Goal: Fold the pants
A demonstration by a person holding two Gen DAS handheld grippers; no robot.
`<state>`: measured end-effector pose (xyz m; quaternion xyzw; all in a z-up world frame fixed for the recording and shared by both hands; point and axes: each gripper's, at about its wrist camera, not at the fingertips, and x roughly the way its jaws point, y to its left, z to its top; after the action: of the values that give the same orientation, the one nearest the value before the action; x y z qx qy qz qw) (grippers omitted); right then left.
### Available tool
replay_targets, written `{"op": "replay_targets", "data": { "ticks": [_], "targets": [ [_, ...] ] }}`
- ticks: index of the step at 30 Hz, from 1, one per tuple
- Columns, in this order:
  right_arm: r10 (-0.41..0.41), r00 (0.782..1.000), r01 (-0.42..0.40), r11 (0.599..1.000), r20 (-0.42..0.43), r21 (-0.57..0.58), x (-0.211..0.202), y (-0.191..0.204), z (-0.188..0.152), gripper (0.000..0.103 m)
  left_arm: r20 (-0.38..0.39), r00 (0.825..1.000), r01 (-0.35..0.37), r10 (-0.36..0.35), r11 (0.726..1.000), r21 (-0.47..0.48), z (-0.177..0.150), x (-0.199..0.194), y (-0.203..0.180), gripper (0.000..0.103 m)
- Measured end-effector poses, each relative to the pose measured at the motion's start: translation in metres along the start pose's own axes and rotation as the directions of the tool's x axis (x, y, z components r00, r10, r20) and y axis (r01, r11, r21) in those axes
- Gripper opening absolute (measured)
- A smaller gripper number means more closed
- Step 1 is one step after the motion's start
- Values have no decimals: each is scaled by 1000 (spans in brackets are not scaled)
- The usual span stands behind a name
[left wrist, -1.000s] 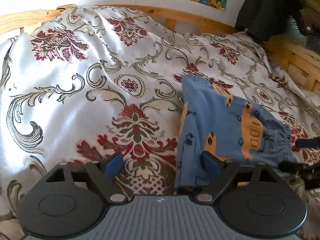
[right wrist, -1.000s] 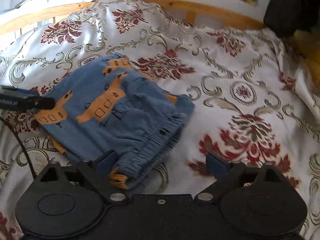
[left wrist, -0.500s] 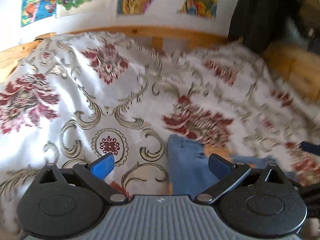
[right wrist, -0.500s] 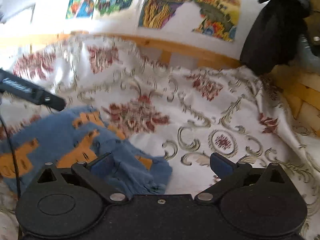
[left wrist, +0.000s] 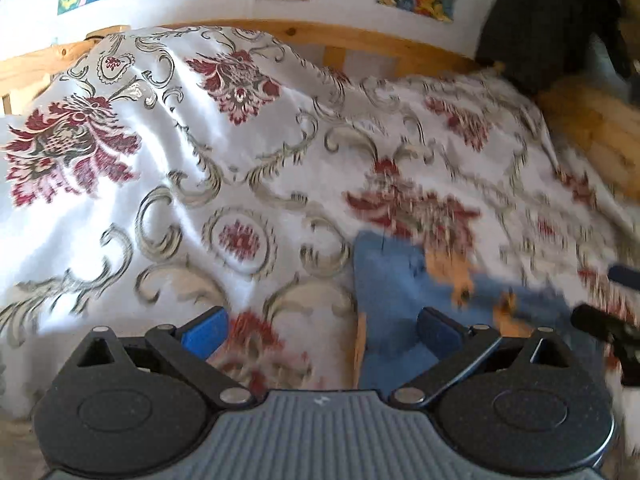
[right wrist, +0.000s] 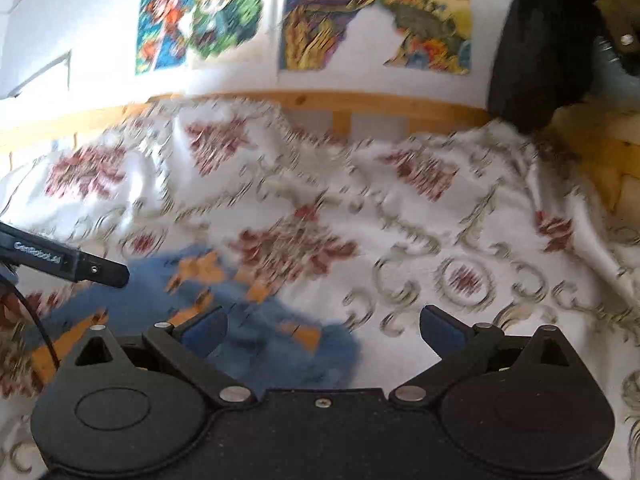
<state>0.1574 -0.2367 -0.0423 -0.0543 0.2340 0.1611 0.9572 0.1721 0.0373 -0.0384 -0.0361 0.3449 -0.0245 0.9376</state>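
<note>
Left wrist view: nearest the lens, the left gripper (left wrist: 322,330) is seen with its jaws spread wide and nothing held between the blue pads (left wrist: 206,330). The right-hand pad is set over the near edge of the pants (left wrist: 400,300); whether it touches the cloth cannot be told. The pants, blue with orange shapes, are laid flat on the bedspread (left wrist: 240,152), low and right of centre in this view, and their far edge is smeared by motion blur. At the right border a dark bar (left wrist: 600,326), cut off by the frame, is seen above the pants.

In the right wrist view the right gripper (right wrist: 322,330) is likewise held wide apart and empty, pointed forward over the bed. The pants (right wrist: 256,344) are found at the lower left, partly hidden behind the left finger and the gripper body; their print is too blurred to be read. A black bar (right wrist: 68,262) bearing white lettering is thrust in from the left edge above them.

Farther off, the white bedspread with red flowers and grey scrolls is rumpled up against a wooden bed rail (right wrist: 380,106). Behind it, coloured pictures (right wrist: 200,12) are fixed to a white wall, and a dark garment (right wrist: 536,40) is hung at the upper right.
</note>
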Motion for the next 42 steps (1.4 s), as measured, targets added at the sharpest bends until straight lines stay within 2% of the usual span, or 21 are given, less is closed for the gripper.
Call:
{"op": "replay_targets", "data": {
  "ticks": [3, 5, 8, 12, 14, 18, 22, 28, 32, 35, 38, 40, 42],
  "targets": [
    [7, 993, -12, 999, -116, -40, 1, 10, -10, 102, -33, 999, -22, 22, 1000, 10, -20, -10, 2, 102],
    [9, 978, -25, 997, -210, -71, -4, 14, -22, 102, -51, 999, -18, 17, 1000, -18, -33, -17, 5, 102],
    [46, 961, -53, 998, -273, -19, -16, 5, -28, 102, -64, 998, -11, 7, 998, -59, -47, -30, 7, 102],
    [92, 928, -98, 995, -360, 1, -29, -7, -21, 102, -88, 996, -28, 30, 999, 20, -56, -45, -2, 102],
    [89, 918, -107, 994, -385, -27, -39, -7, -16, 102, -109, 993, -41, 47, 998, 53, -57, -52, -7, 103],
    [16, 910, -98, 979, -415, -178, -56, 0, -14, 102, -125, 989, -70, 79, 995, 72, -57, -67, -15, 103],
    [33, 916, -127, 969, -401, -212, -66, -6, -13, 102, -140, 986, -85, 94, 994, 76, -56, -76, -19, 103],
    [34, 915, -121, 974, -402, -193, -65, -15, -11, 102, -168, 980, -95, 104, 994, 60, -52, -76, -22, 103],
    [31, 924, -104, 979, -381, -173, -64, -19, -9, 102, -175, 980, -92, 100, 994, 55, -48, -77, -23, 103],
    [56, 942, -102, 987, -331, -124, -66, -25, -6, 102, -156, 983, -85, 94, 994, 62, -45, -81, -23, 103],
    [90, 965, -103, 994, -246, -41, -68, -33, -3, 102, -106, 992, -60, 65, 997, 52, -39, -87, -22, 103],
    [140, 973, -136, 990, -181, 34, -69, -40, -3, 102, -61, 998, -24, 26, 999, 39, -33, -89, -21, 103],
    [194, 973, -181, 977, -124, 112, -67, -46, -4, 102, -28, 1000, 7, -6, 999, 35, -25, -87, -21, 103]
  ]
}}
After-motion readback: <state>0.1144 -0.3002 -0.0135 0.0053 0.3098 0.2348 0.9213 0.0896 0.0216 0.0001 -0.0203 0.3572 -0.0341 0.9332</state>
